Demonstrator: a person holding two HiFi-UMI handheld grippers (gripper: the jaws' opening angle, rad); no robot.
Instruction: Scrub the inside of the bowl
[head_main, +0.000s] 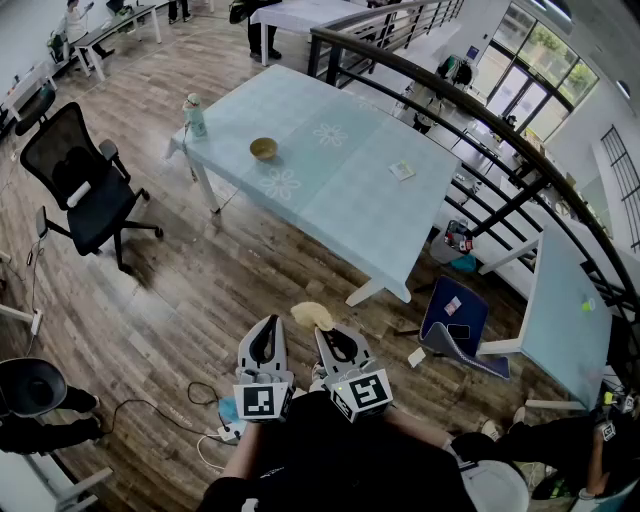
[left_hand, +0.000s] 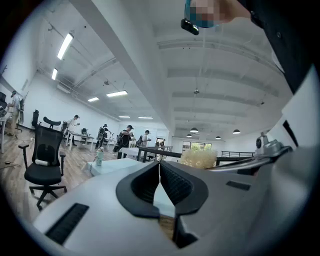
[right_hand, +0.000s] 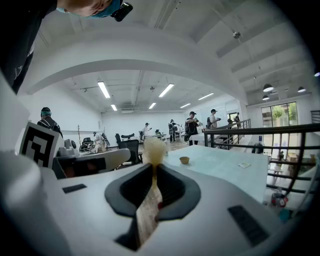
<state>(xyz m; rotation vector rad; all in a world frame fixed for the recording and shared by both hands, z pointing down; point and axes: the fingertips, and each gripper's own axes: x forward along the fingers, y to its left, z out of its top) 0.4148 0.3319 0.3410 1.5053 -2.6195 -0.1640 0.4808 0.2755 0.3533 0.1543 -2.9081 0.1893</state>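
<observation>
A small tan bowl stands on a table with a light blue cloth, far ahead of me; the right gripper view shows the bowl small and distant. Both grippers are held close to my body over the wooden floor, well short of the table. My right gripper is shut on a pale yellow fuzzy scrubber that sticks out past its tips. My left gripper is shut with nothing in it. The scrubber also shows to the right in the left gripper view.
A pale bottle stands at the table's left corner and a small card lies near its right edge. A black office chair is at left, a dark railing behind the table, a blue seat at right, and cables by my feet.
</observation>
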